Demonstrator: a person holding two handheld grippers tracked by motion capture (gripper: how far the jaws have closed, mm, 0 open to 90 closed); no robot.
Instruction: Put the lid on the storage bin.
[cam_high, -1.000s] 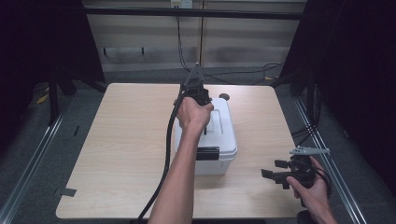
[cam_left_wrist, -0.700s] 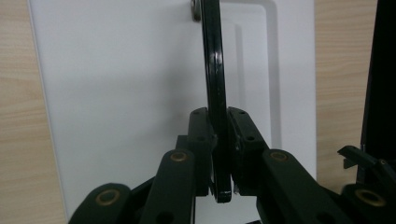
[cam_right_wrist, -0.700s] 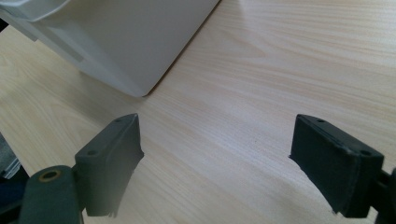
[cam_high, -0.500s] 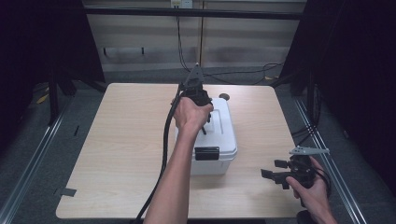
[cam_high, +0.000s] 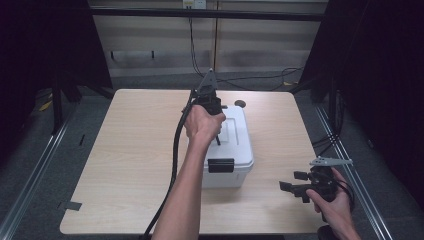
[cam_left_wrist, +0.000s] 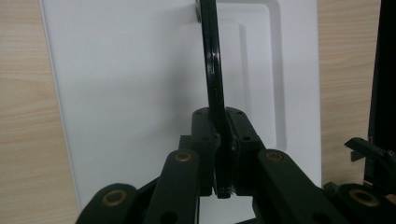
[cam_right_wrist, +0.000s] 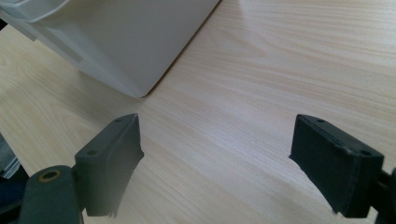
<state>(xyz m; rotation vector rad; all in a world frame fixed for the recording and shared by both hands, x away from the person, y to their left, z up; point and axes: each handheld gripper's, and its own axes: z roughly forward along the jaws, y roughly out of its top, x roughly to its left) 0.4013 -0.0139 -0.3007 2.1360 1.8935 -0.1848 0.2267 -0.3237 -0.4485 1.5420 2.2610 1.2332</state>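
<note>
Left gripper (cam_left_wrist: 219, 154) pinches the black handle (cam_left_wrist: 212, 70) of the white box (cam_high: 235, 150), jaws having just closed on it. No legible writing anywhere. Right gripper (cam_right_wrist: 217, 163), jaws spread and empty, hovers over the table (cam_high: 125, 150) near-right of the box.

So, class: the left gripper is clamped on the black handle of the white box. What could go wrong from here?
1. The left gripper pinches the thin black handle near its tip, so the handle could slip out if lifted.
2. The black latch on the white box looks fastened, so pulling may drag the whole box across the table.
3. The right gripper stands open, away from the box, steadying nothing.
</note>
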